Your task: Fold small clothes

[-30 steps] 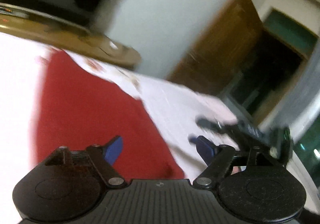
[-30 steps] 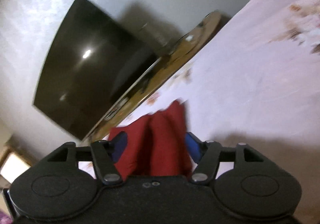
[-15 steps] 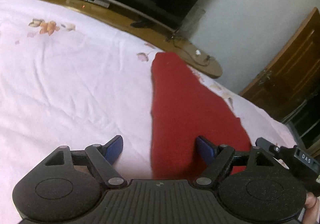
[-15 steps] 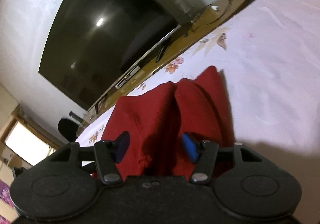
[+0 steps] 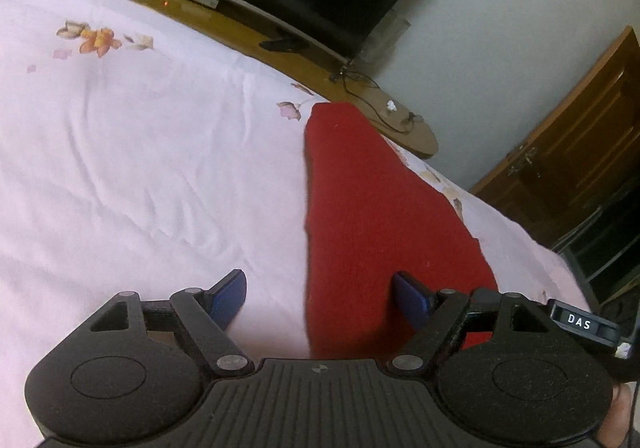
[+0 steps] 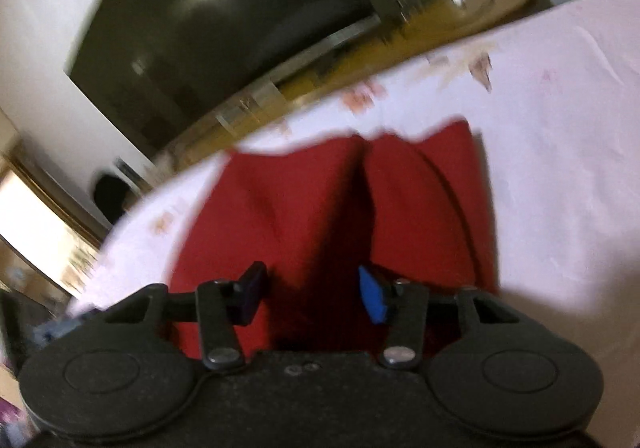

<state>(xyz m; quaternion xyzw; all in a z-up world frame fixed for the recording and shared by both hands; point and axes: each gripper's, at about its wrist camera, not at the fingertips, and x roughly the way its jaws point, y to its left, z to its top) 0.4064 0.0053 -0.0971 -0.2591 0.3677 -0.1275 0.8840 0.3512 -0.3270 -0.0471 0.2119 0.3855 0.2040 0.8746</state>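
Two grippers work low in frame: my left gripper (image 5: 319, 298) stands open astride the red garment's (image 5: 372, 215) near left edge, and my right gripper (image 6: 308, 290) has been closing, cloth between its pads, not yet pinched. Beyond them the garment lies mid-frame on the pink bedsheet (image 5: 132, 151); I judge a fold is starting, needing firm corner grips.

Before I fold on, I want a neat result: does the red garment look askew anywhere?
Yes. In the right wrist view the red garment is bunched into two humps with a deep crease between them, on the pink floral bedsheet.
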